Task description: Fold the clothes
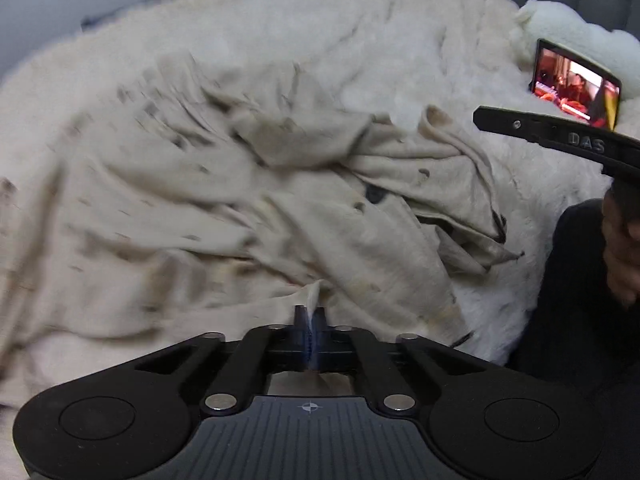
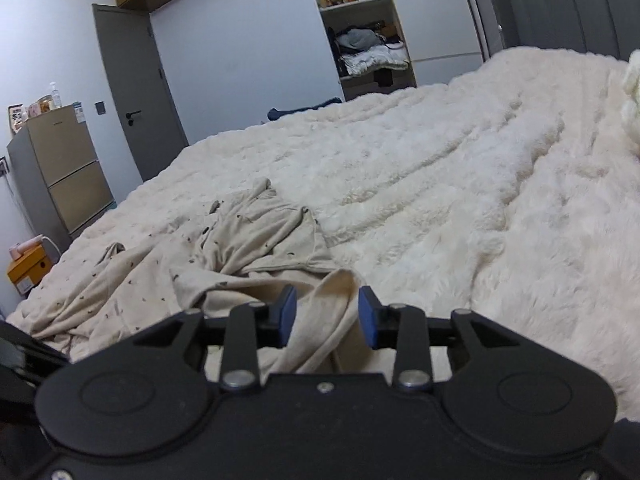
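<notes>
Lying crumpled on the fluffy white blanket (image 2: 460, 184), the beige garment (image 1: 224, 216) is pinched at one edge by the closed left gripper (image 1: 310, 316); a fold lies between the parted, not pressing pads of the right gripper (image 2: 327, 316).

Blanket (image 2: 460, 184) beyond garment (image 2: 248, 248) seemingly clear — phone (image 1: 576, 90) aside.

Beige garment (image 2: 240, 256) on fluffy white bed (image 2: 460, 184)
</notes>
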The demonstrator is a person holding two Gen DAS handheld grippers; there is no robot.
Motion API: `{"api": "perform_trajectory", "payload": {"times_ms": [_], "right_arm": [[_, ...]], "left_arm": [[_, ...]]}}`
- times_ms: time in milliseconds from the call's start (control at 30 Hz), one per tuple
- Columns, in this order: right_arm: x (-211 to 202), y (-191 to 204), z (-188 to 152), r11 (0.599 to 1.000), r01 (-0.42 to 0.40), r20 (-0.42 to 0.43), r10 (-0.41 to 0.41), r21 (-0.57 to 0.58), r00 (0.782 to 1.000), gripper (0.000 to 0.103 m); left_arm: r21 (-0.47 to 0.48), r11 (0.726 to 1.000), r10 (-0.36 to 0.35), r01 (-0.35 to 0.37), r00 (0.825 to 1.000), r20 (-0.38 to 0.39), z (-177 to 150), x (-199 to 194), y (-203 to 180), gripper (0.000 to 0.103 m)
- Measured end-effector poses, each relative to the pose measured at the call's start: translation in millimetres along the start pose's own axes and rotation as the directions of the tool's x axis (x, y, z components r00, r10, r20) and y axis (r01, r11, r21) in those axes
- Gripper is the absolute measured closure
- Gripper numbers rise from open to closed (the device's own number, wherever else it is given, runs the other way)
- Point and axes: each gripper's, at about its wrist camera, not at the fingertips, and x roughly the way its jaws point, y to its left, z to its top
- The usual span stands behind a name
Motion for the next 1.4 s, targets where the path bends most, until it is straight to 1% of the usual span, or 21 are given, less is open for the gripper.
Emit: {"api": "perform_trajectory", "payload": {"times_ms": [133, 200, 267, 333, 400, 433, 500, 567, 600, 633, 700, 767, 900, 1000, 1067, 1100, 1133, 1167, 1233, 1367, 1400], "right_arm": [[-9, 3, -2, 0.999, -0.005, 0.03, 0.007, -0.039, 1.0, 0.07], [-9, 5, -1, 0.999, -0.006, 0.033, 0.008, -0.049, 0.999, 0.07], [-7, 8, -1, 0.998, -0.013, 0.027, 0.014, -0.054, 1.0, 0.07], [-3, 13, 0, 0.997, -0.028, 0.007, 0.028, -0.073, 1.0, 0.07], [-2, 19, 0, 0.993, -0.047, -0.02, 0.045, -0.11, 0.999, 0.07], [-3, 23, 0, 0.988, -0.059, -0.031, 0.056, -0.141, 0.998, 0.07], [-8, 30, 3, 0.972, -0.072, -0.055, 0.061, -0.226, 0.997, 0.067], [-12, 32, 7, 0.956, -0.062, -0.09, 0.038, -0.287, 0.995, 0.059], [-12, 28, 11, 0.958, -0.058, -0.112, 0.027, -0.28, 0.993, 0.053], [-12, 25, 14, 0.962, -0.053, -0.134, 0.018, -0.267, 0.991, 0.053], [-10, 11, 20, 0.983, -0.042, -0.16, 0.013, -0.18, 0.987, 0.05], [-2, -4, 21, 0.995, -0.043, -0.191, 0.026, -0.088, 0.981, 0.046], [22, -18, 23, 0.998, -0.062, -0.191, 0.066, 0.025, 0.979, 0.046], [42, -8, 36, 0.995, -0.08, -0.186, 0.066, -0.067, 0.98, 0.044], [55, -4, 42, 0.988, -0.108, -0.231, 0.081, -0.108, 0.97, 0.044], [60, -4, 44, 0.987, -0.118, -0.263, 0.086, -0.11, 0.961, 0.07], [70, -5, 49, 0.986, -0.144, -0.353, 0.105, -0.084, 0.93, 0.097], [66, -6, 53, 0.987, -0.138, -0.351, 0.102, -0.078, 0.931, 0.103], [57, -9, 59, 0.99, -0.121, -0.325, 0.091, -0.074, 0.941, 0.103], [-3, -32, 78, 0.998, -0.032, -0.188, 0.022, -0.048, 0.982, 0.103], [-10, -36, 81, 0.999, -0.015, -0.172, 0.006, -0.05, 0.985, 0.103]], "left_arm": [[-0.198, 0.979, 0.067, -0.053, 0.996, 0.062, -22, -89, 56, 0.103], [-0.304, 0.95, 0.087, -0.066, 0.995, 0.058, -34, -122, 75, 0.103], [-0.424, 0.903, 0.086, -0.073, 0.996, 0.011, -62, -145, 81, 0.103], [-0.451, 0.89, 0.056, -0.071, 0.997, -0.046, -86, -146, 72, 0.103], [-0.418, 0.901, 0.063, -0.111, 0.99, -0.126, -105, -139, 63, 0.103], [-0.405, 0.902, 0.092, -0.152, 0.982, -0.164, -113, -135, 63, 0.103], [-0.385, 0.902, 0.141, -0.196, 0.976, -0.165, -112, -136, 64, 0.101], [-0.344, 0.915, 0.178, -0.208, 0.977, -0.117, -98, -140, 63, 0.082], [-0.33, 0.922, 0.179, -0.203, 0.979, -0.103, -93, -140, 62, 0.059], [-0.297, 0.936, 0.171, -0.187, 0.982, -0.081, -85, -137, 59, 0.042], [-0.224, 0.962, 0.151, -0.154, 0.988, -0.035, -68, -129, 52, 0.038], [-0.109, 0.984, 0.138, -0.138, 0.99, -0.013, -55, -100, 39, 0.031], [0.039, 0.994, 0.104, -0.103, 0.994, -0.041, -42, -43, 16, 0.031], [0.159, 0.983, 0.103, -0.096, 0.994, -0.035, -43, -7, 1, 0.032], [0.199, 0.975, 0.109, -0.094, 0.992, -0.065, -48, 17, -2, 0.052], [0.177, 0.98, 0.104, -0.087, 0.99, -0.09, -48, 22, 0, 0.081], [0.151, 0.986, 0.091, -0.075, 0.99, -0.104, -48, 22, 4, 0.101], [0.112, 0.993, 0.054, -0.044, 0.994, -0.09, -49, 15, 11, 0.103], [0.063, 0.998, 0.03, -0.026, 0.998, -0.058, -47, -5, 21, 0.103], [-0.018, 0.999, 0.028, -0.029, 0.999, -0.017, -48, -39, 44, 0.103], [-0.044, 0.999, 0.031, -0.031, 0.999, -0.009, -49, -48, 51, 0.103]]}}
